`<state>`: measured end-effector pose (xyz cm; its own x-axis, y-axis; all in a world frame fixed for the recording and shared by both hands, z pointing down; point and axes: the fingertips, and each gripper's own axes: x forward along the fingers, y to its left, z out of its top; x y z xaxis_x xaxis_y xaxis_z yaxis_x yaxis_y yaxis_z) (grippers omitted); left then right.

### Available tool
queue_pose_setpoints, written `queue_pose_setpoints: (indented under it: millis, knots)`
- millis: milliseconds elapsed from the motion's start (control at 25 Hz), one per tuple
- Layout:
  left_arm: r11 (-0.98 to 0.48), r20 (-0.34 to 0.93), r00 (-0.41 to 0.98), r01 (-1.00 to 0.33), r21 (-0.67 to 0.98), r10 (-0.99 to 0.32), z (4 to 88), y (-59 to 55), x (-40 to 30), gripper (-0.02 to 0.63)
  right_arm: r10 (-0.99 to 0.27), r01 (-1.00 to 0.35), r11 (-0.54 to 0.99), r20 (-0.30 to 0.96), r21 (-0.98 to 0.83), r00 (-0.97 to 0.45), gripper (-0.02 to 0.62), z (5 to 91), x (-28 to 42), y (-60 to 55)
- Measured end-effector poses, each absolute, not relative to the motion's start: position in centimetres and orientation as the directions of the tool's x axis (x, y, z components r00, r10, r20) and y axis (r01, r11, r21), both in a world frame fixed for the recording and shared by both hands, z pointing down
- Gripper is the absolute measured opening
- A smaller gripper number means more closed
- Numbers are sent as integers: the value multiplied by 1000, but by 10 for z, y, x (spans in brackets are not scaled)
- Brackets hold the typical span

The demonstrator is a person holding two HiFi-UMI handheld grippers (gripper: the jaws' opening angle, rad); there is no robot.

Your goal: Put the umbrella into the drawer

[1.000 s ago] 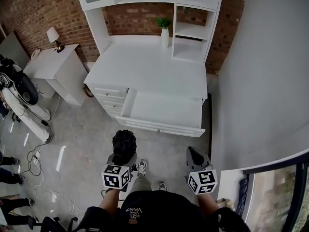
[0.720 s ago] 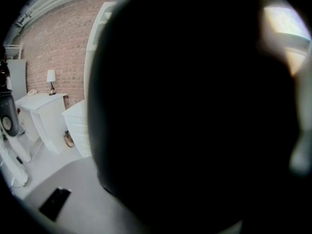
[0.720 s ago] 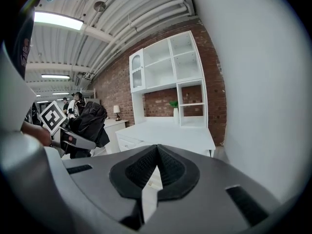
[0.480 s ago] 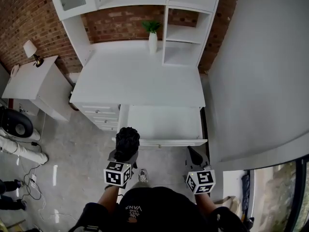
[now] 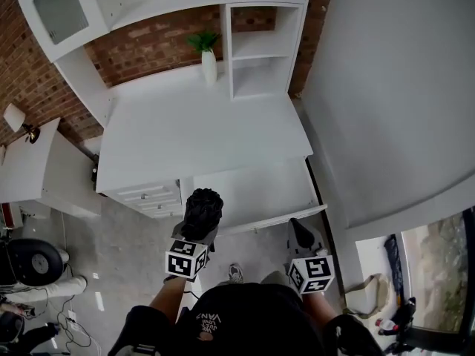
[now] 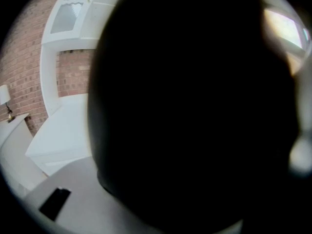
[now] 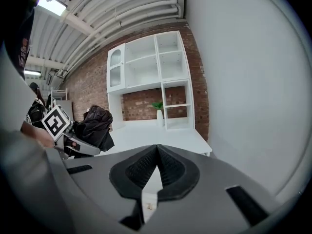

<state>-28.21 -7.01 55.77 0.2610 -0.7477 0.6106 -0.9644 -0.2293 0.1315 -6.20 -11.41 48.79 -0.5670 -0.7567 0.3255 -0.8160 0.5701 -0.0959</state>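
White desk (image 5: 193,132) against a brick wall (image 5: 148,47), drawer (image 5: 260,188) open; at the drawer's seven o'clock the left gripper (image 5: 197,230) clamps a folded black umbrella (image 5: 203,208), at five o'clock the right gripper (image 5: 298,230) hangs, jaws together, empty.

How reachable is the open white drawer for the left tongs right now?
Likely yes. The left tongs, shut on the black folded umbrella, hang at the front left corner of the open white drawer in the head view; nothing stands between them.
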Motion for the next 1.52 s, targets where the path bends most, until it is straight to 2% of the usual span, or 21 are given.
queue_pose_setpoints:
  millis: [520,1200,1520]
  knots:
    - [-426,659,369,-901,80,-655,595,-143,-247,230,-806,-880,465,364,-98,-466,-8,508,-28,-129]
    - [-566,777,365,-824,14,-512,680,-244,-145,230,-801,-891,442,402,-104,-444,-8,530,51,-193]
    - [-590,843,322,-808,8,-430,726,-270,-116,230,-789,-898,420,436,-132,-434,-8,546,74,-214]
